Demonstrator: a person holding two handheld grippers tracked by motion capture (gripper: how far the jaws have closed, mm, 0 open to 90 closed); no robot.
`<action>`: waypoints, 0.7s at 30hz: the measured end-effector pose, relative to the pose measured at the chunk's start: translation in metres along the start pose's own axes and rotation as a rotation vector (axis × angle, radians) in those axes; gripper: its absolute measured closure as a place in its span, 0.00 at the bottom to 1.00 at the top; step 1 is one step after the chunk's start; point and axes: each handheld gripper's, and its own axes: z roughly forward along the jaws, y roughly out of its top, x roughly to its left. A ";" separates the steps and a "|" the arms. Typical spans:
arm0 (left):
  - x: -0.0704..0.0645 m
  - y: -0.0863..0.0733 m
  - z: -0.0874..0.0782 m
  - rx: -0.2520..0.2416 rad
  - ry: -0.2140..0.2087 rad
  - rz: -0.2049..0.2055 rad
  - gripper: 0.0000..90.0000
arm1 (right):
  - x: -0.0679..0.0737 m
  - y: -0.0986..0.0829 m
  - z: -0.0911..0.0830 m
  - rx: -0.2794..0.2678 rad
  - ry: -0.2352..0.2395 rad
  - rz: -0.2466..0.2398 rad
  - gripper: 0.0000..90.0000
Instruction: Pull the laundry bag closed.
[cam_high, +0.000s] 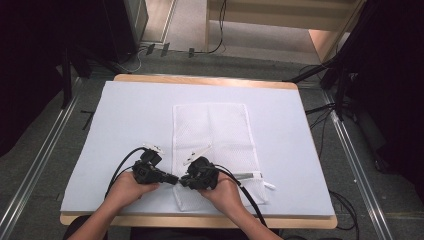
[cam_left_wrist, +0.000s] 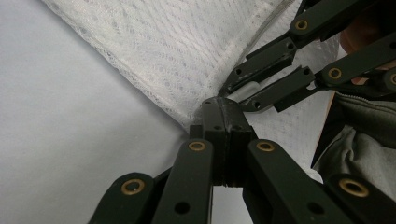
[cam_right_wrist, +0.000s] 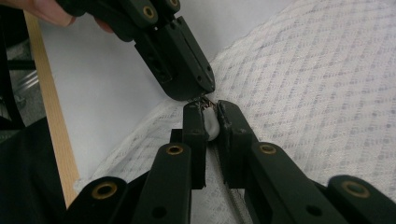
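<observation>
A white mesh bag (cam_high: 215, 130) lies flat in the middle of the white sheet (cam_high: 130, 115). Both grippers meet tip to tip at its near left edge. My left gripper (cam_high: 173, 179) is shut on the bag's edge (cam_left_wrist: 187, 112), its jaws (cam_left_wrist: 224, 106) pressed together. My right gripper (cam_high: 183, 181) is shut on a small white zipper pull (cam_right_wrist: 213, 125), which sits between its jaws (cam_right_wrist: 211, 109). In the left gripper view that pull (cam_left_wrist: 248, 88) shows between the right gripper's fingertips (cam_left_wrist: 261, 95). The left gripper's fingertips (cam_right_wrist: 191, 79) almost touch the right gripper's.
The sheet covers a wooden table whose near edge (cam_high: 200, 220) runs just behind my hands. A zipper strip (cam_high: 247, 175) runs along the bag's near right part. Dark stands and cables (cam_high: 340, 95) sit on the floor beside the table.
</observation>
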 end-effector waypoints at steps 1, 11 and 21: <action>0.001 0.000 0.000 0.002 -0.005 -0.005 1.00 | 0.001 0.000 0.000 0.003 -0.004 -0.009 0.94; 0.002 0.001 0.000 0.011 -0.008 -0.012 1.00 | 0.002 -0.001 -0.002 0.013 0.008 -0.038 0.99; 0.001 0.000 0.000 0.010 -0.001 -0.004 1.00 | -0.007 0.000 0.000 0.009 0.057 0.041 0.98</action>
